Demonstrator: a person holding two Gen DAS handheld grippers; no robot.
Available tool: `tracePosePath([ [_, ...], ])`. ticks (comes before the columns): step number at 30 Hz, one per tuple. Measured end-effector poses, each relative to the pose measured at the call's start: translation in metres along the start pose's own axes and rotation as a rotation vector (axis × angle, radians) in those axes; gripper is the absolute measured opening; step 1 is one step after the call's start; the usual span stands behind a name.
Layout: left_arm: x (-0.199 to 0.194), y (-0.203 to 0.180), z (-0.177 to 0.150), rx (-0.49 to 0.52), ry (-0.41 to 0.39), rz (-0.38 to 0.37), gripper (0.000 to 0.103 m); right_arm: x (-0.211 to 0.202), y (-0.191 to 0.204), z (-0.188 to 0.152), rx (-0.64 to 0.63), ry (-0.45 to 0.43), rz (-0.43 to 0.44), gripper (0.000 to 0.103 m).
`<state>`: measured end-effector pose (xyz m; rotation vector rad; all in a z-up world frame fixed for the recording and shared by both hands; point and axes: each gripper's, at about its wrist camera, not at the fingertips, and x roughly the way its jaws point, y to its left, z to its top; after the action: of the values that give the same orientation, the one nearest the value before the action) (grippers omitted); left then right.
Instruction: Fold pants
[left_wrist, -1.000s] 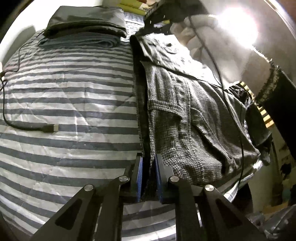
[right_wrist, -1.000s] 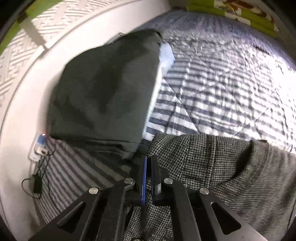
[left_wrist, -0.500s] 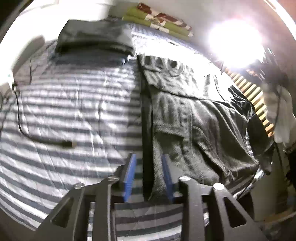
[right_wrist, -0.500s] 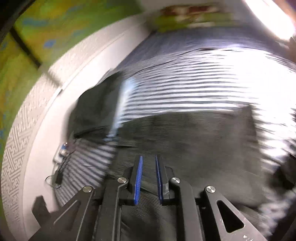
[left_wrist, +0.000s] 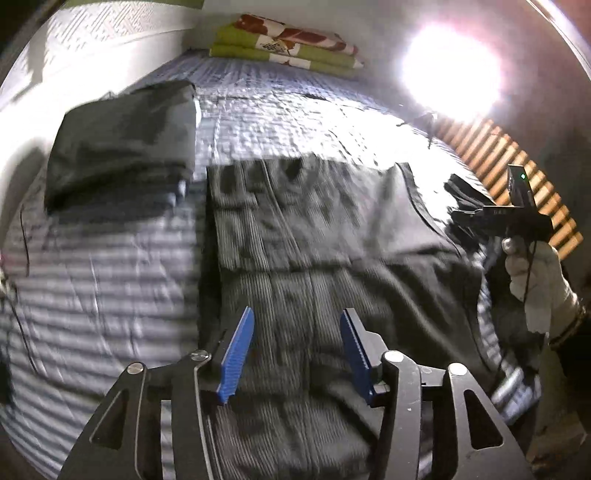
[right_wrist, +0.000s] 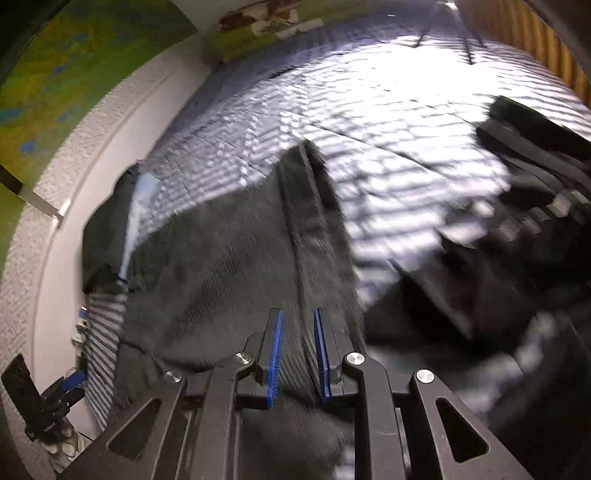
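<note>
Pants (left_wrist: 314, 236), grey woven houndstooth fabric, lie spread flat across the middle of a bed covered by a grey-and-white striped quilt (left_wrist: 110, 266); both camera views are blurred, so the weave shows only as smeared lines. In the left wrist view the pants fill the centre, with a dark edge running along their left side and a darker panel toward the right. The left gripper (left_wrist: 297, 347) hangs above the fabric with its blue-padded jaws set wide apart and nothing between them. In the right wrist view the pants (right_wrist: 221, 266) lie below the right gripper (right_wrist: 298, 354), whose blue-padded jaws stand a narrow gap apart; a raised ridge of the cloth runs toward that gap, but the blur hides whether any fabric is caught there. The right gripper also appears at the right edge of the left wrist view, a black device with a small green light, held up by a white-gloved hand (left_wrist: 535, 280) clear of the bed. Just beside the pants, toward the wall, a dark grey folded garment (left_wrist: 122, 144) rests on the quilt. At the far end of the bed sits a stack of folded green, white and red patterned bedding (left_wrist: 284, 48). A bright lamp glare (left_wrist: 450, 70) washes out the upper right, above a slatted wooden panel (left_wrist: 517, 177).
</note>
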<state>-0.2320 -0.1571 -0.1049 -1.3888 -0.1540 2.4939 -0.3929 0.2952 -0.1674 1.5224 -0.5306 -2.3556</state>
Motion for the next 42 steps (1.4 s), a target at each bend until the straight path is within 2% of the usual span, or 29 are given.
tracePosePath([
  [1,0.004,0.003,0.012,-0.014,-0.001,0.012,0.057,0.007,0.003,0.009,-0.009,-0.004,0.01,0.03],
  [3,0.016,0.013,0.038,-0.065,0.005,0.025,0.058,0.027,0.009,0.024,-0.037,0.003,-0.013,0.042],
  [6,0.043,0.03,0.069,-0.105,0.025,0.092,0.058,0.051,0.013,0.033,-0.093,0.025,-0.095,0.042],
  [8,0.065,0.041,0.084,-0.131,0.052,0.116,0.058,0.066,0.011,0.032,-0.101,0.062,-0.135,0.034],
  [9,0.074,0.045,0.089,-0.141,0.059,0.121,0.058,0.069,0.009,0.03,-0.105,0.067,-0.153,0.017],
  [11,0.096,0.052,0.097,-0.155,0.077,0.145,0.058,0.064,0.006,0.025,-0.132,0.05,-0.155,0.008],
  [15,0.126,0.057,0.099,-0.156,0.103,0.166,0.058,0.043,-0.007,0.017,-0.119,-0.005,-0.12,0.008],
  [18,0.126,0.054,0.092,-0.152,0.104,0.164,0.058,0.029,-0.013,0.013,-0.079,0.007,-0.135,0.016],
  [21,0.098,0.047,0.072,-0.111,0.083,0.153,0.058,-0.013,-0.025,-0.005,0.018,-0.041,-0.028,0.016],
  [22,0.08,0.044,0.06,-0.084,0.07,0.155,0.058,-0.03,-0.029,-0.017,0.035,-0.046,0.023,0.017],
  [24,0.05,0.041,0.037,-0.046,0.054,0.15,0.059,-0.057,-0.032,-0.044,0.045,-0.053,0.063,0.018],
  [27,0.007,0.045,-0.003,-0.04,0.029,0.145,0.069,-0.09,-0.032,-0.098,0.04,-0.054,0.1,0.027],
  [32,-0.043,0.067,-0.078,-0.106,0.036,0.12,0.07,-0.107,-0.022,-0.192,0.027,-0.001,0.171,0.031],
  [36,-0.052,0.079,-0.124,-0.163,0.055,0.067,0.07,-0.102,0.005,-0.251,-0.078,0.019,0.146,0.033],
  [38,-0.052,0.079,-0.141,-0.153,0.057,0.055,0.07,-0.099,0.016,-0.266,-0.119,0.021,0.121,0.033],
  [42,-0.041,0.075,-0.154,-0.122,0.074,0.035,0.071,-0.094,0.047,-0.284,-0.276,-0.027,0.0,0.038],
])
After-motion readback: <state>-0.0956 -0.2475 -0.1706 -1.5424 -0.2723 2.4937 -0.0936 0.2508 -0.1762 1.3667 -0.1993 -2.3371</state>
